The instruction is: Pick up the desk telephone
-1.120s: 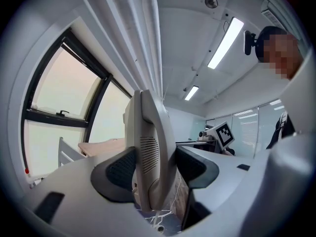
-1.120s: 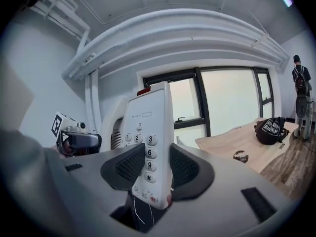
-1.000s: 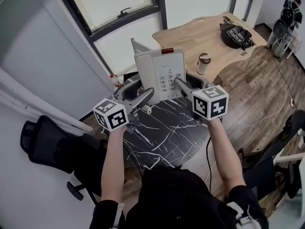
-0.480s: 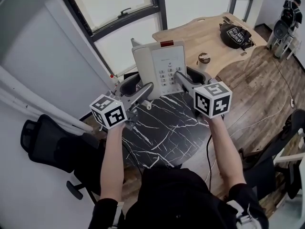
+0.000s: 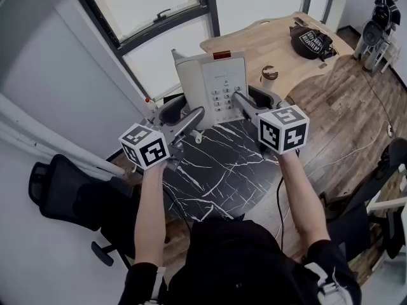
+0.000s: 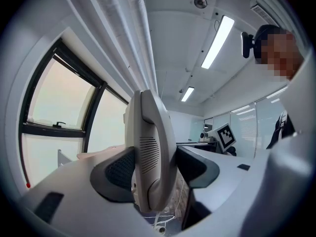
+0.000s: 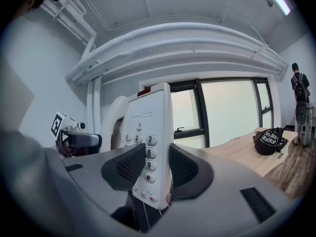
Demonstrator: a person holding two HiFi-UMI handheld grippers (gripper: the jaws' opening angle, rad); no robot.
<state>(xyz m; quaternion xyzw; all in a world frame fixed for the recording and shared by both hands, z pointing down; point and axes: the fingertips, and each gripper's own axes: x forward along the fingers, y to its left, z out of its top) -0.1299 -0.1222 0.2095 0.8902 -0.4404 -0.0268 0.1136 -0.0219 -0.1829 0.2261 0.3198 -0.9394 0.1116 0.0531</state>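
The white desk telephone (image 5: pixel 213 84) is held up off the black marble table (image 5: pixel 216 176), its keypad facing me. My left gripper (image 5: pixel 186 112) is shut on its left edge, where the handset (image 6: pixel 150 152) sits; both dark pads (image 6: pixel 118 172) press on it. At the right edge, beside the number keys (image 7: pixel 148 154), my right gripper (image 5: pixel 251 99) is shut on the phone body. A thin white cord (image 6: pixel 165 220) hangs below the phone.
A wooden desk (image 5: pixel 280 43) behind the phone carries a lidded cup (image 5: pixel 269 73) and a black bag (image 5: pixel 311 41). A window (image 5: pixel 146 5) lies to the back left. A black office chair (image 5: pixel 63 189) stands left of the marble table.
The phone sits slightly higher and more upright in the head view. Both grippers keep the same hold on its edges.
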